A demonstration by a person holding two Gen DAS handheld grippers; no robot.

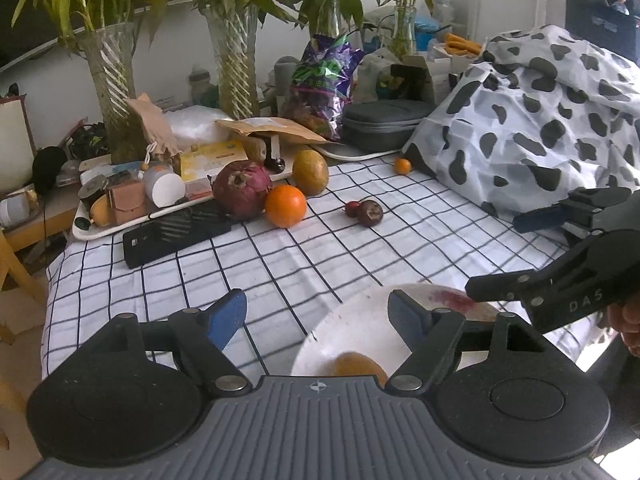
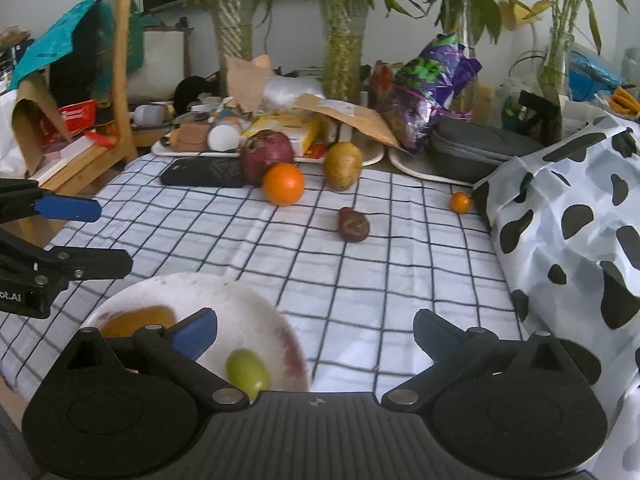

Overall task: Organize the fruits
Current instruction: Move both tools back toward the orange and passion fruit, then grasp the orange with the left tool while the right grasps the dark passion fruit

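A white bowl sits at the near edge of the checked tablecloth; it also shows in the left wrist view. It holds a green fruit and a brownish-yellow fruit. Farther off lie an orange, a pomegranate, a yellow-green mango, a dark passion fruit with a small red fruit, and a small orange fruit. My left gripper is open and empty above the bowl's left rim. My right gripper is open and empty above the bowl's right side.
A black phone-like slab lies left of the pomegranate. Cluttered trays, glass vases with plants, a purple bag and a grey case line the back. A cow-patterned cloth heap fills the right side.
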